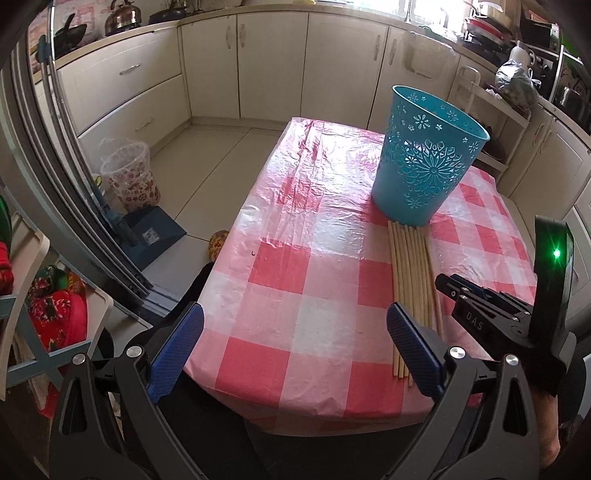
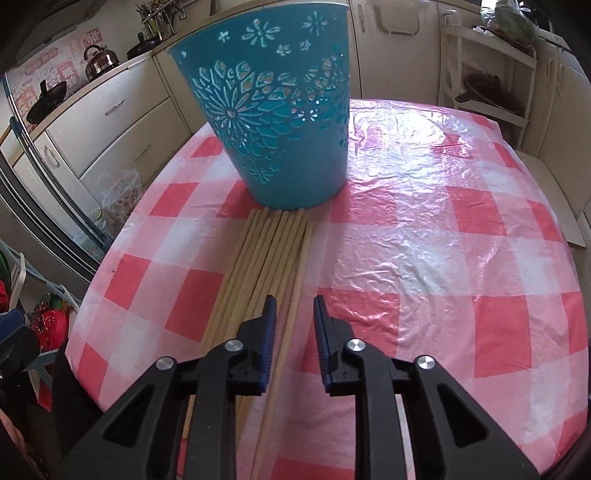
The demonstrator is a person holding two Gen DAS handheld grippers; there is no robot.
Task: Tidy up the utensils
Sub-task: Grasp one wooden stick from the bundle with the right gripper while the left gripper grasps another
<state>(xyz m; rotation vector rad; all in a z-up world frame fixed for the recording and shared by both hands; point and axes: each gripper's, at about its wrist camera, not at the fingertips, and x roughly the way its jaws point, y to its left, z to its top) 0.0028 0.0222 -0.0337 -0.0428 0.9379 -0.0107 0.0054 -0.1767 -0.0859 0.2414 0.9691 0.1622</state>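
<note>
So here's the setup: a tabletop (image 1: 280,266) covered in a crinkly red-and-white checked plastic cloth, in a kitchen with cream cabinets (image 1: 207,70) all around. Standing upright on it is a teal plastic basket (image 1: 424,158) with cut-out flower patterns, and right in front of its base is a row of wooden chopsticks (image 1: 413,280) lying flat side by side, their far ends just about touching the basket's foot. The left gripper (image 1: 295,347) hangs over the near edge of the tabletop with its blue-padded jaws spread wide apart and nothing between them; the chopsticks sit just off its right-hand pad. The right gripper (image 2: 294,343) is down low over the near part of the chopstick row, its jaws narrowed to a slim gap. In the right wrist view one chopstick (image 2: 284,332) from the right edge of the row runs up through that gap, but I can't see the pads actually pressing on it, so I'd call it not clamped. Off to the side on the floor there's a clear patterned bin (image 1: 129,177) and a blue dustpan (image 1: 151,236), and a kettle (image 1: 123,16) sits on the counter in the back.
</note>
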